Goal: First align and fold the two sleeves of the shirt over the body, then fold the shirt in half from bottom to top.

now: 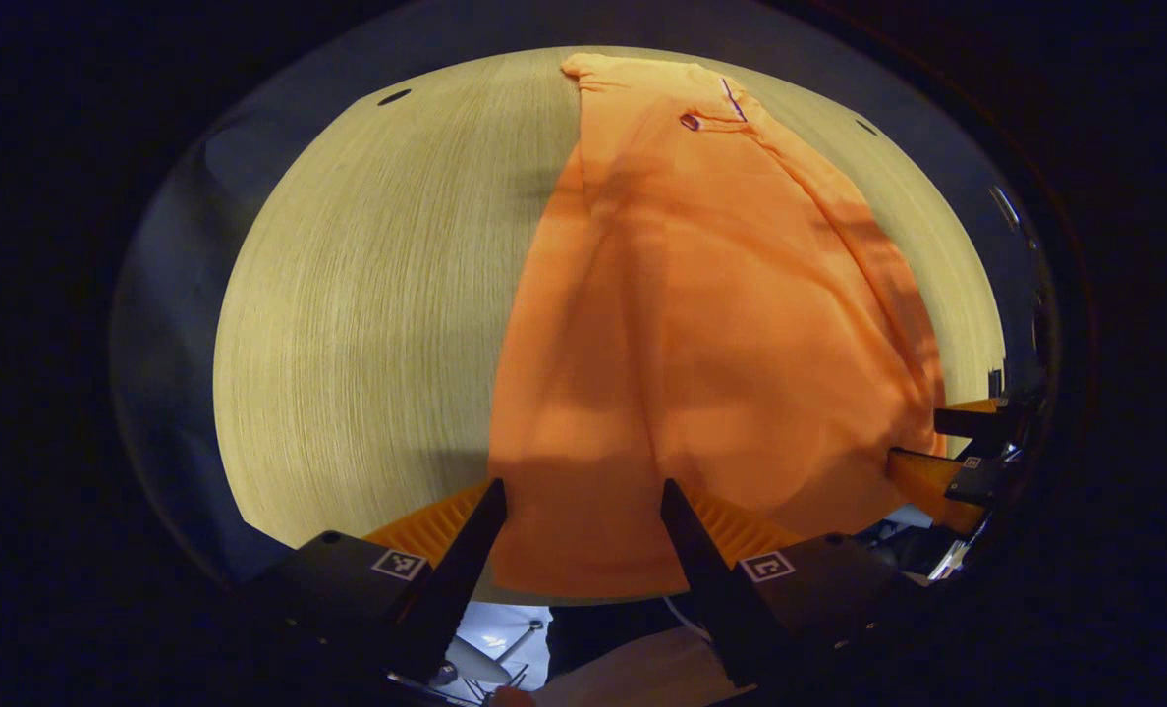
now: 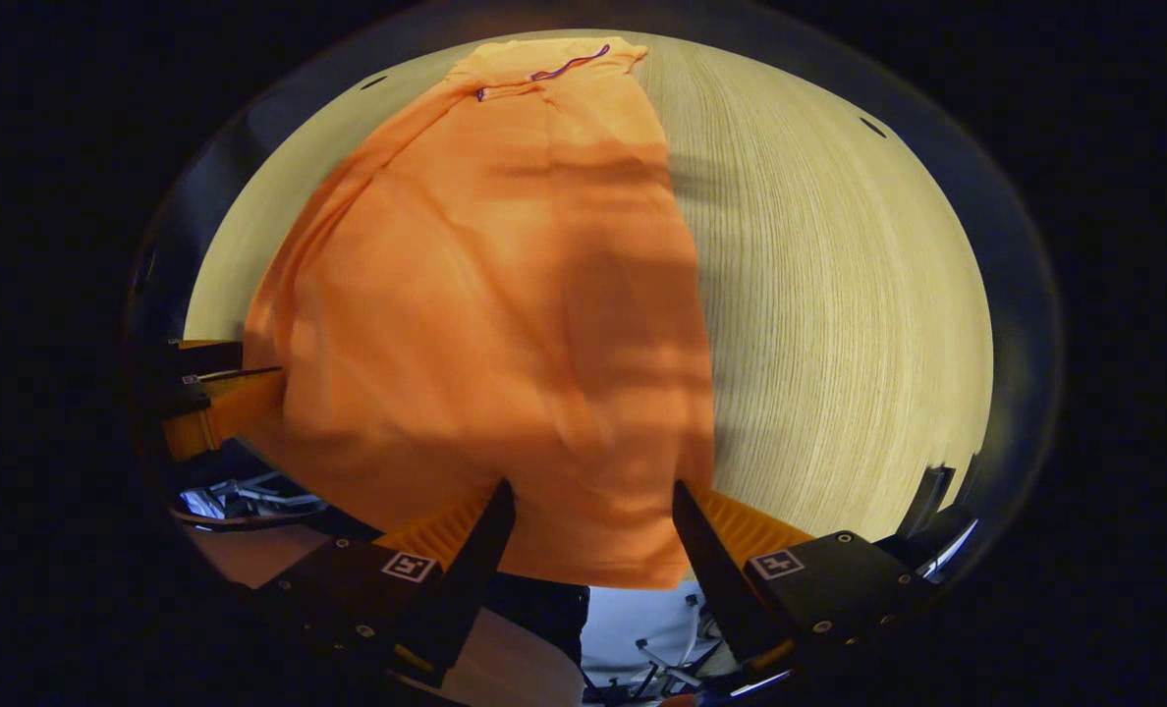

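Observation:
An orange shirt (image 1: pixel 721 324) (image 2: pixel 485 295) lies lengthwise on the wooden table (image 1: pixel 367 314) (image 2: pixel 839 295), narrow, with its sides folded in over the body. Its collar (image 1: pixel 711 108) (image 2: pixel 544 74) is at the far end. The bottom hem reaches the near table edge and hangs slightly over it. My left gripper (image 1: pixel 581 486) stands open at the hem's left corner, with cloth between its spread fingers. My right gripper (image 2: pixel 591 486) is open in the same way at the hem's right corner. Each gripper also appears in the other's view, the right gripper (image 1: pixel 922 440) and the left gripper (image 2: pixel 250 378), at the hem's side.
Bare wood stretches left of the shirt in the left gripper view and right of it in the right gripper view. Below the near table edge I see pale floor with metal stand legs (image 1: pixel 485 658) (image 2: pixel 662 658) and part of a person's clothing.

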The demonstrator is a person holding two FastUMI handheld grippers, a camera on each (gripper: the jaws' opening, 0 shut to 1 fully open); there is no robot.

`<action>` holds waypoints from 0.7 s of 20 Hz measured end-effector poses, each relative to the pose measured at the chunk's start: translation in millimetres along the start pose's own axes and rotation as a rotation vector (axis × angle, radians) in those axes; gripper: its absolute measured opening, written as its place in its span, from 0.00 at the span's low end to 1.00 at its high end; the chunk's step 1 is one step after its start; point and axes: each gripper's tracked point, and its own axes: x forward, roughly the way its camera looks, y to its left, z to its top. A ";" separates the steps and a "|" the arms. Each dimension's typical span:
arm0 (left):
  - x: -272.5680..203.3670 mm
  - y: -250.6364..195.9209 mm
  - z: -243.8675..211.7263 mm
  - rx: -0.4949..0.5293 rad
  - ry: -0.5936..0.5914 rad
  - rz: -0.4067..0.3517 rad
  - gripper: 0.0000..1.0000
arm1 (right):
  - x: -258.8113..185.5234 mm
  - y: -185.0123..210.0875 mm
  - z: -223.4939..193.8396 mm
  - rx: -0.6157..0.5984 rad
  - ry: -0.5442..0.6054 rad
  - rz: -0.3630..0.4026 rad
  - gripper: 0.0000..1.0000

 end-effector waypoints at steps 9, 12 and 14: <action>1.8 -8.4 3.2 -0.013 -0.059 -0.008 0.85 | -0.3 2.5 1.5 0.021 -0.011 0.002 0.85; 1.4 -18.5 6.1 0.024 -0.074 -0.024 0.41 | -1.8 0.4 2.4 0.064 -0.050 0.005 0.33; 2.0 -19.3 9.3 -0.004 -0.087 -0.042 0.16 | -1.2 8.3 2.4 0.095 -0.058 0.068 0.06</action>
